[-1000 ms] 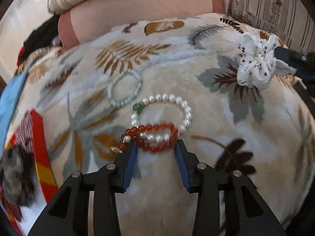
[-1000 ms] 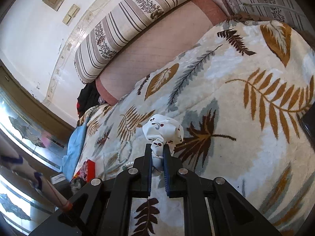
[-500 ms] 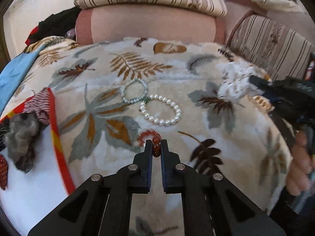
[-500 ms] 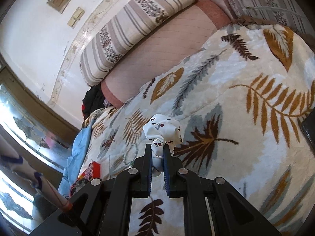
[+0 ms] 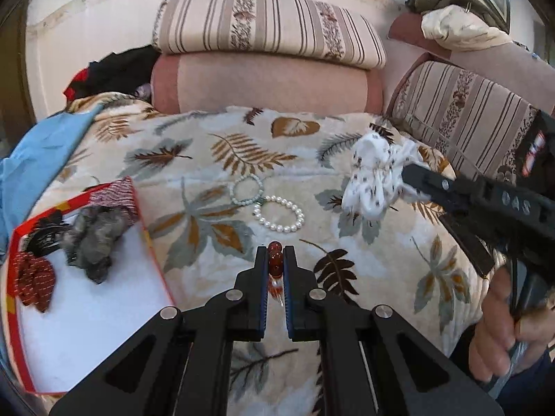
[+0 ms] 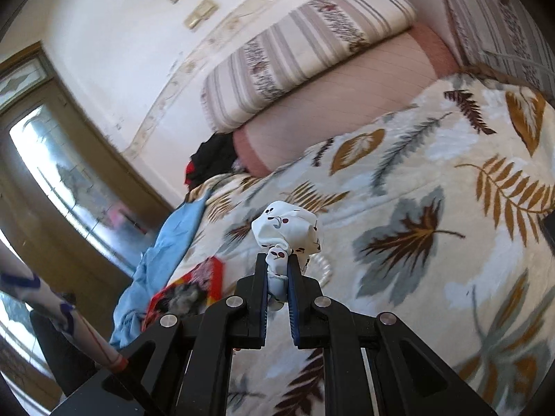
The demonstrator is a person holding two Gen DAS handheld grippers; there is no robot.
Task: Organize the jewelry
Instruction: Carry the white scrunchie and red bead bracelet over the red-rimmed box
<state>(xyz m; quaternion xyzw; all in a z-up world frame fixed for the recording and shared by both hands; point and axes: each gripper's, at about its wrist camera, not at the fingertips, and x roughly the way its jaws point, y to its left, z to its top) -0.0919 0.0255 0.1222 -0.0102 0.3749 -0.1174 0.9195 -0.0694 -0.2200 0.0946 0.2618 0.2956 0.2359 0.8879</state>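
My left gripper (image 5: 275, 258) is shut on a red bead bracelet (image 5: 275, 266), lifted above the leaf-print blanket (image 5: 215, 235). On the blanket ahead lie a white pearl bracelet (image 5: 281, 213) and a pale green bead bracelet (image 5: 247, 189), touching each other. At the right of the left wrist view the right gripper holds a white spotted scrunchie (image 5: 373, 176) in the air. My right gripper (image 6: 277, 265) is shut on that scrunchie (image 6: 286, 230). A red-rimmed box (image 5: 86, 298) with a white floor sits at the left, holding a grey fuzzy scrunchie (image 5: 93, 239) and a dark red one (image 5: 34, 277).
Striped cushions (image 5: 267, 27) and a pink bolster (image 5: 267, 83) line the back of the bed. A blue cloth (image 5: 31, 170) lies at the left edge, dark clothes (image 5: 114, 69) behind it. A person's hand (image 5: 499, 315) grips the right tool. A door (image 6: 52, 187) stands left.
My left gripper closed on the red bracelet and lifted it up and back off the pearl bracelet. The right gripper rose with the scrunchie and swung toward the box side.
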